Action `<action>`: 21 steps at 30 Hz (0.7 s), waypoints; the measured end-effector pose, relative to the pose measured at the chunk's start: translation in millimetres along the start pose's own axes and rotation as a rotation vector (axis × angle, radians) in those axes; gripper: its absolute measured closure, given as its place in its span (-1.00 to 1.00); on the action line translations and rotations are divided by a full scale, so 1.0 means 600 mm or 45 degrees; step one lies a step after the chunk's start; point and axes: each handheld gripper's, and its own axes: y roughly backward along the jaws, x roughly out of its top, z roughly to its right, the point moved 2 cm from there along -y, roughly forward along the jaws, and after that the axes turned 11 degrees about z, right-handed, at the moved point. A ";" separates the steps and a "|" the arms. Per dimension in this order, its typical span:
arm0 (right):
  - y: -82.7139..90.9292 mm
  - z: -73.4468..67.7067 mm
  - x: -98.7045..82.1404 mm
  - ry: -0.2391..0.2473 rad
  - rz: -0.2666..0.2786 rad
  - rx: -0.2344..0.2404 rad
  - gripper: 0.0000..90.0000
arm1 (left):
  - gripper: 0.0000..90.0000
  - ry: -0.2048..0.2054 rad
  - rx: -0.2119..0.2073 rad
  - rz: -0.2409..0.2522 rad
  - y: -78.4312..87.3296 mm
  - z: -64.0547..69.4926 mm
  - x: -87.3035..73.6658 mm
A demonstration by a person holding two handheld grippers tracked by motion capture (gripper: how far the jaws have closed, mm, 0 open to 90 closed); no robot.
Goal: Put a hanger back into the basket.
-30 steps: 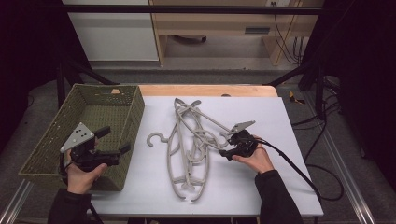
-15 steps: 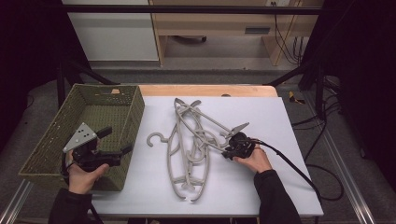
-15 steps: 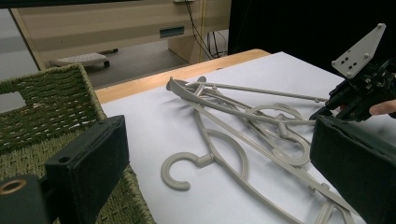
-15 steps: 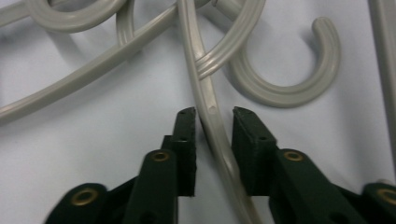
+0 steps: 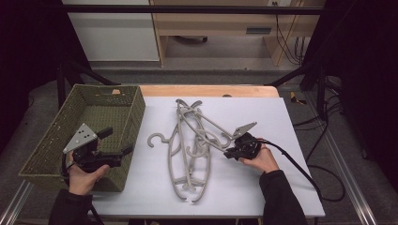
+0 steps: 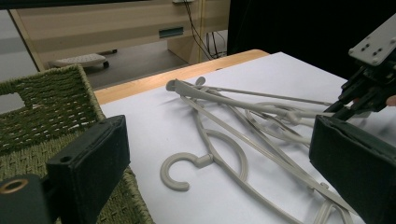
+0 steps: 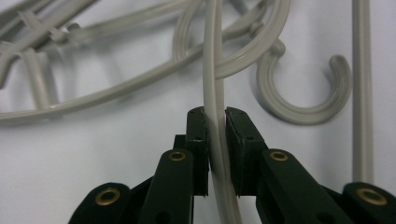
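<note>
Jaws of the right claw point(image 7: 215, 126) have just been closing and are now pinching a hanger point(image 7: 215, 84) rod from the bench point(image 5: 263, 187) pile ahead of it, making a lift possible, while the left claw point(image 6: 219, 154) is waiting open beside the basket point(image 5: 51, 145).

Basket point(image 5: 89, 131) on left end of surface point(image 5: 281, 187), its right wall just beside pile of hangers point(image 5: 190, 145). Hangers heaped mid-surface, crossing and overlapping, running front to back; one hook point(image 5: 157, 139) juts left toward basket. Left gripper point(image 5: 117, 152) over basket's near right corner, fingers wide apart, aimed right at hangers. Right gripper point(image 5: 228, 152) at right edge of pile, fingers point(image 7: 198, 135) clamped around one hanger bar point(image 7: 215, 116). Cabinets behind surface, well apart.
</note>
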 end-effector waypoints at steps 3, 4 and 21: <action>0.018 -0.004 0.007 0.011 0.059 0.028 0.82 | -0.90 -0.004 -0.003 0.001 0.000 0.001 0.001; 0.026 -0.005 0.011 0.014 0.073 0.031 0.82 | -0.89 -0.004 -0.003 0.001 0.000 0.001 0.001; 0.111 -0.031 0.048 0.015 0.244 0.036 0.84 | -0.89 -0.061 -0.029 0.001 0.001 0.019 0.009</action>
